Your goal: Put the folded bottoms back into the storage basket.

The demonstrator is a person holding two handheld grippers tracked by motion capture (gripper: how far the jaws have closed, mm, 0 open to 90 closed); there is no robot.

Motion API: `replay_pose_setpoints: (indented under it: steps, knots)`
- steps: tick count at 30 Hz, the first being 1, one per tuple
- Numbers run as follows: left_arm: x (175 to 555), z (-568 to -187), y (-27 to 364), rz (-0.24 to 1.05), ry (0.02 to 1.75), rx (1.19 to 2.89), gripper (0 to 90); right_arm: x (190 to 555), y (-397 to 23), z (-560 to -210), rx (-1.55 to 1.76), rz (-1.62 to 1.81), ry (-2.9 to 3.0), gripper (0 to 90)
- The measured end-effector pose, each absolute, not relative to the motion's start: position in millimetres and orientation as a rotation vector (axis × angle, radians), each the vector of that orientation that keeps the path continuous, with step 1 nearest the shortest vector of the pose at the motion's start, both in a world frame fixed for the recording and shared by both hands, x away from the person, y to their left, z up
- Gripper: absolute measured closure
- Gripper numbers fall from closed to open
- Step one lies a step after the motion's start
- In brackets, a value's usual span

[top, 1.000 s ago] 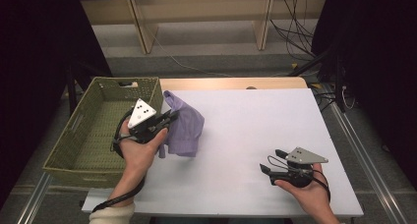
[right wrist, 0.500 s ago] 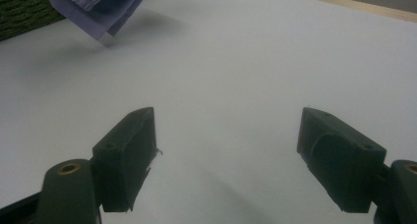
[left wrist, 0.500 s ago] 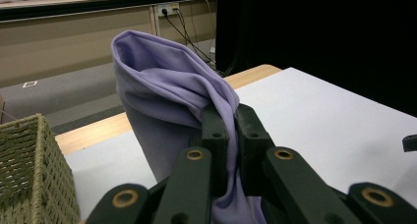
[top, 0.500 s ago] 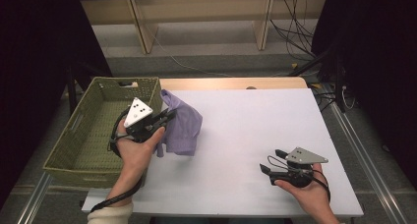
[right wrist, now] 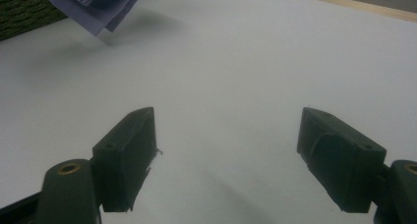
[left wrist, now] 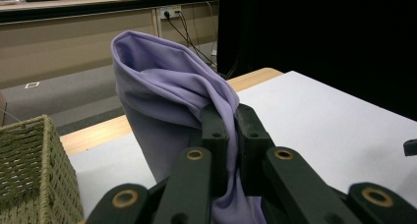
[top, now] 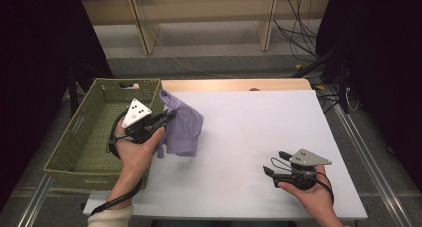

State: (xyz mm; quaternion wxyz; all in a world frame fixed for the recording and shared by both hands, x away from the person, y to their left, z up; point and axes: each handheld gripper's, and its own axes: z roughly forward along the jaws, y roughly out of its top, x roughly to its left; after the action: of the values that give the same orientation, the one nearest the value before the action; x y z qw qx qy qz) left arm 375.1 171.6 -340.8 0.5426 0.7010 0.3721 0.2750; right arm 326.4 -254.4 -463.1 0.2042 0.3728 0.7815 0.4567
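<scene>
White table (top: 259, 132) — unlabelled lilac cloth (top: 183, 127) (tongs-pinched).

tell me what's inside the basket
The basket looks empty in the high view: bare woven floor. The left hand and its hand-held gripper cover part of its right side, so that patch is unseen.
</scene>
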Motion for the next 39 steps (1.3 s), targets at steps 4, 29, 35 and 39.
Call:
replay_pose_setpoints:
  steps: [4,29,35,39]
  knots:
    - [375.2,-340.7,172.5,0.655,0.886,1.661,84.0,326.8,-254.3,-463.7,1.039,1.279,2.179,23.6]
    - [375.3,-339.2,176.3,0.661,0.894,1.645,83.9,326.8,-254.2,-463.8,1.039,1.278,2.179,23.6]
    - [375.2,-338.4,177.4,0.66,0.896,1.64,83.9,326.6,-254.0,-463.7,1.04,1.274,2.182,23.6]
    - [375.1,-337.5,179.0,0.662,0.898,1.637,83.9,326.6,-253.9,-463.9,1.041,1.273,2.183,23.6]
